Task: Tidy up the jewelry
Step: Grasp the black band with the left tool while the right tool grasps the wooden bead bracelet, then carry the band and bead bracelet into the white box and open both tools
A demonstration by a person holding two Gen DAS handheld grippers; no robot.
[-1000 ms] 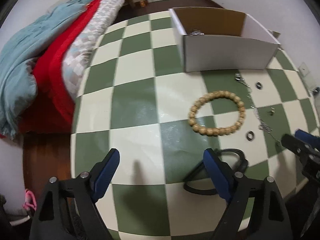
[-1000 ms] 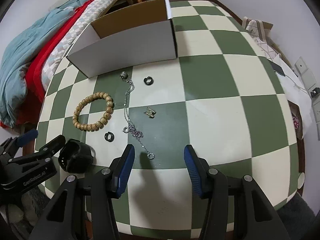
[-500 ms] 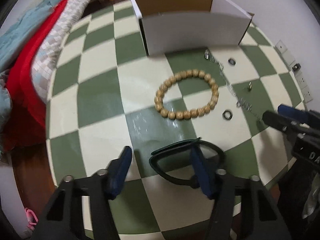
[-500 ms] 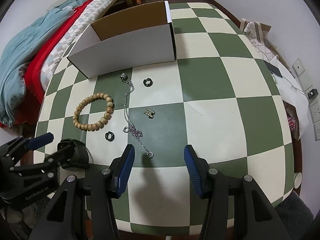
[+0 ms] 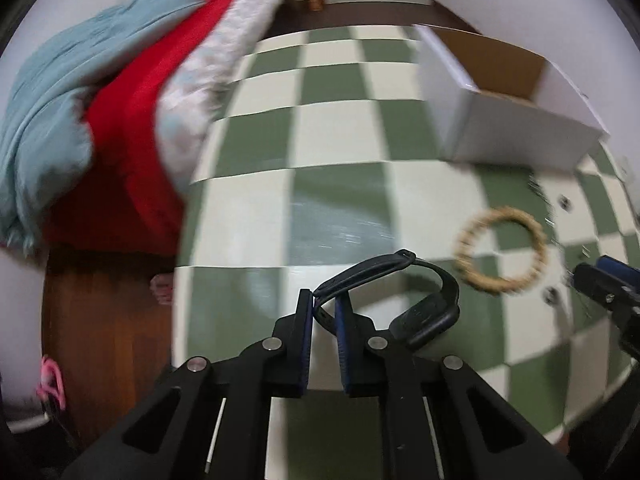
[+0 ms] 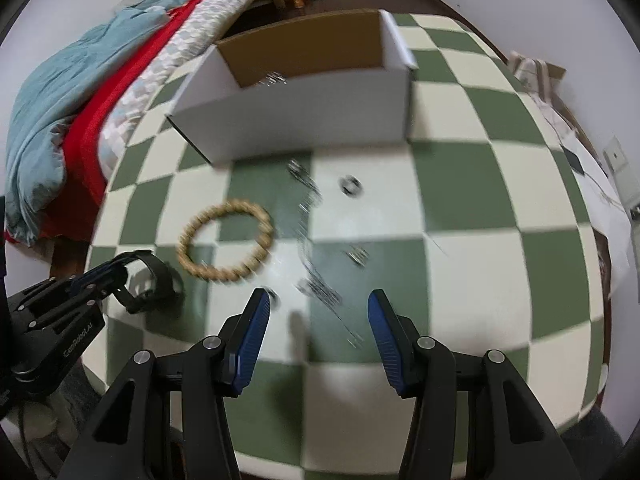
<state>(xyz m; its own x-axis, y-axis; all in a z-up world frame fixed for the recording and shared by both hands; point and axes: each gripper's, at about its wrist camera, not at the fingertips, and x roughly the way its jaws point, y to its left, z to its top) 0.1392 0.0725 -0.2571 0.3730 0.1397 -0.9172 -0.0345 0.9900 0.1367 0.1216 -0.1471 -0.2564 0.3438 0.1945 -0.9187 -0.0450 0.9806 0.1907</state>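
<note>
Since a second ago, left gripper [image 5: 323, 312] jaws are closing, pinching black watch [image 5: 424, 316] strap, lower centre. Right gripper [image 6: 316, 312] half spread, empty, over chain [image 6: 320, 292]. Bead bracelet [image 6: 226, 240] centre-left.

both fisheye views are evenly and softly lit from above, neither dim nor harsh, with a dark vignette ring at the corners and straight lines bowed so the checkered table [image 6: 460, 152] bulges like a dome. motion blur smears most of the left wrist view, worst on the bedding [image 5: 120, 92] and the white box [image 5: 516, 136] toward the table's far edge, and it streaks the small jewelry [image 6: 316, 292] in the right wrist view. a pale sheen glares off one green square near the table's left edge in the left wrist view, and soft shadows lie under the gripper fingers [image 6: 252, 340].
</note>
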